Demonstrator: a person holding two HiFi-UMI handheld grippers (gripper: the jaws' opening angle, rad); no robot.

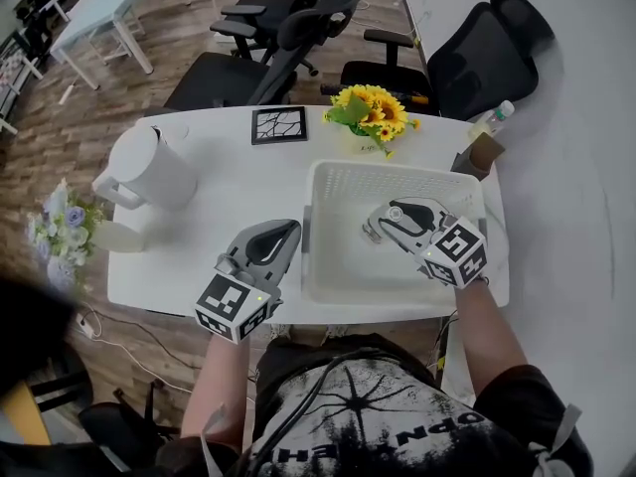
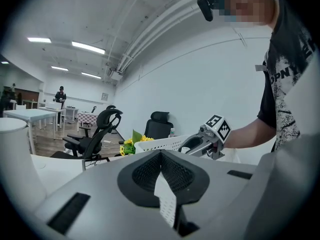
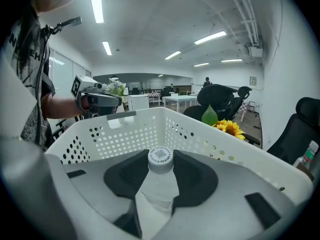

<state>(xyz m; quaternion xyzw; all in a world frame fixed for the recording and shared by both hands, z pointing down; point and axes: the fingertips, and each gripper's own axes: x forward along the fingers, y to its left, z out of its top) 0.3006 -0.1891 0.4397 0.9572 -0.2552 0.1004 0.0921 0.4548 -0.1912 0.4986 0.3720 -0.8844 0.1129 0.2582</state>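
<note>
In the basket [image 3: 125,129], a clear, white-capped, perhaps empty bottle [image 3: 158,186], tight in right claw [image 3: 160,158].

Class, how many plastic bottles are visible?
2. One bottle is clamped in the right hand-held gripper inside the basket; the other bottle stands at the table's far right corner. More may be hidden.

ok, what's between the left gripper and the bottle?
Head view: the white basket's left wall, then bare basket floor up to the bottle.
</note>
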